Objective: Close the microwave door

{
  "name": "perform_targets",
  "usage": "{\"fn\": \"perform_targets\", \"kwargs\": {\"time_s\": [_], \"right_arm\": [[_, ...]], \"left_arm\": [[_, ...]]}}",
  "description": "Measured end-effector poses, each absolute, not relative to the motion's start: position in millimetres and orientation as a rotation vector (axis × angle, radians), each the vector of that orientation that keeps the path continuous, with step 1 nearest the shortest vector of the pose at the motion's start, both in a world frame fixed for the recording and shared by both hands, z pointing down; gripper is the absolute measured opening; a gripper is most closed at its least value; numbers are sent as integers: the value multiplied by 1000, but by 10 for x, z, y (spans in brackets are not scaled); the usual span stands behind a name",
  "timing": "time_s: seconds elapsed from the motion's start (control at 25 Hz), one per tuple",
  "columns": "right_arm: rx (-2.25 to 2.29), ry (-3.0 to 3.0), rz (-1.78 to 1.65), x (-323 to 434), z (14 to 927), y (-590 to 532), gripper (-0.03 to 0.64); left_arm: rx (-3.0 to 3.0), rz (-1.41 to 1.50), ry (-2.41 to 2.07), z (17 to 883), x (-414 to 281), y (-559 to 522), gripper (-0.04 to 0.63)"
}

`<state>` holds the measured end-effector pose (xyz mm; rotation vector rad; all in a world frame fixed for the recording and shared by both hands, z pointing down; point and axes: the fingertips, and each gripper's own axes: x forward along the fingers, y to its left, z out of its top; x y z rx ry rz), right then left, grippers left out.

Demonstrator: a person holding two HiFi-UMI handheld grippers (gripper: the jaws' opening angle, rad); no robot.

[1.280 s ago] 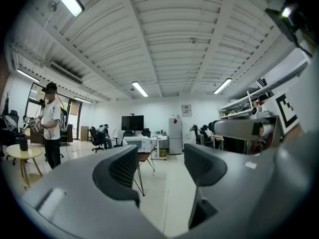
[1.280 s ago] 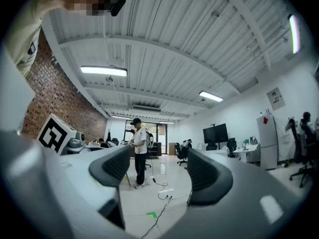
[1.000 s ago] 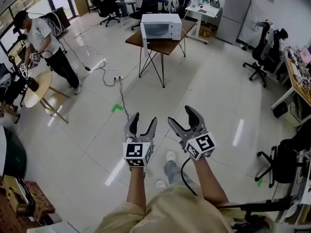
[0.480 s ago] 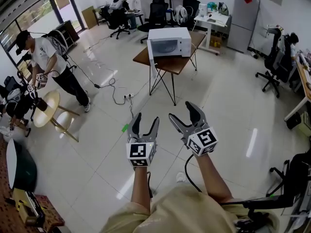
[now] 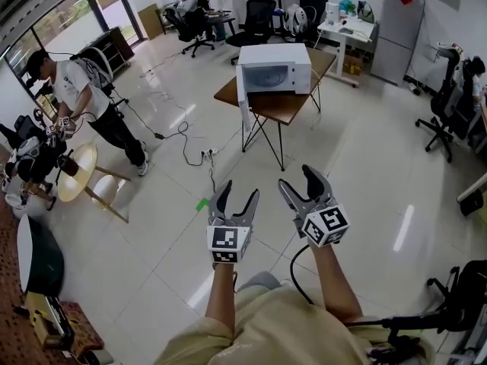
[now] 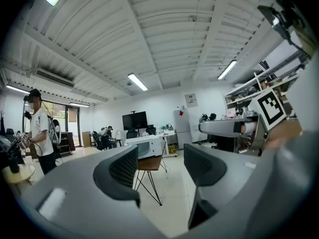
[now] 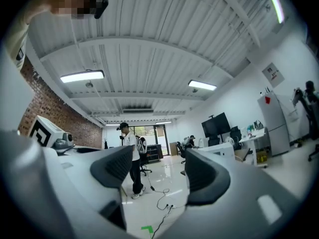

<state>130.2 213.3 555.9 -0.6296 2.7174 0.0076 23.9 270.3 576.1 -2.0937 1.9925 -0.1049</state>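
The white microwave stands on a brown table with thin black legs, far ahead across the floor. Its door hangs open at its left end. My left gripper and right gripper are held side by side in front of me, well short of the table, both open and empty. In the left gripper view the microwave shows small between the jaws of the left gripper. In the right gripper view the right gripper points at open floor, with the microwave just past its right jaw.
A person stands at the left beside a round wooden table. Cables and a green tape mark lie on the tiled floor between me and the table. Office chairs, desks and a grey fridge line the back and right.
The microwave and its table have come nearer and lower in the head view as I walk towards them. Both grippers travel along, with their jaws as wide as before.
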Motion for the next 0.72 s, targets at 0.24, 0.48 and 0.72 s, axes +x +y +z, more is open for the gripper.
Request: {"fn": "perform_targets", "kwargs": {"time_s": [0.24,0.48,0.72], "right_arm": [[-689,2778,39,940,5465,1521,319],[-725,2789,71,613,5640,948,319],[-697,2785,108,-24,5363,361,319]], "left_arm": [[-2140,-64,2028,5617,-211,2047,290],[-2186,-67,1978,5810,-426,1333,290],[-2190,-46,1932,5580,-966,610,290]]}}
